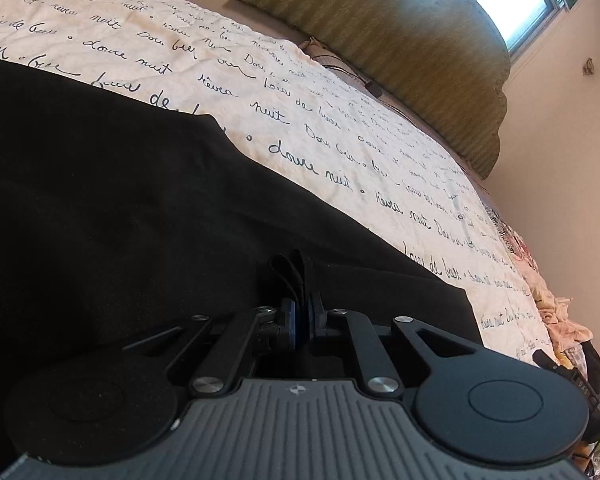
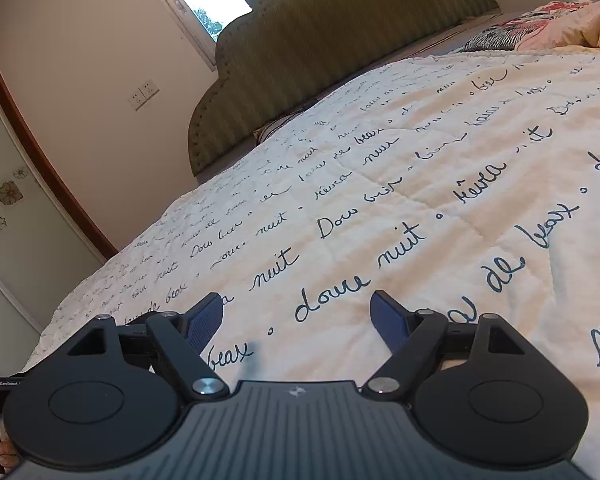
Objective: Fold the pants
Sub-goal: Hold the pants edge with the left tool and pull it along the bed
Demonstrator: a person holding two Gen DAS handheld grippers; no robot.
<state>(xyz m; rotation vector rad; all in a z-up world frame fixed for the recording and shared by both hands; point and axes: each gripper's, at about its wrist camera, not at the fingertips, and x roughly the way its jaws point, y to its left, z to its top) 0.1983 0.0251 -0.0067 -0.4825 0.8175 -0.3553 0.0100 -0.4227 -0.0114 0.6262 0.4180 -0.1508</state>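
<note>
The black pants lie spread flat on the cream bedspread with blue handwriting, filling the left and middle of the left wrist view. My left gripper is shut on a pinched fold of the pants' near edge; a tuft of black cloth sticks up between the blue pads. My right gripper is open and empty, low over the bare bedspread. The pants do not show in the right wrist view.
A green padded headboard stands at the far end of the bed, also in the right wrist view. Crumpled floral bedding lies at the far right. A window and a wardrobe door are beyond.
</note>
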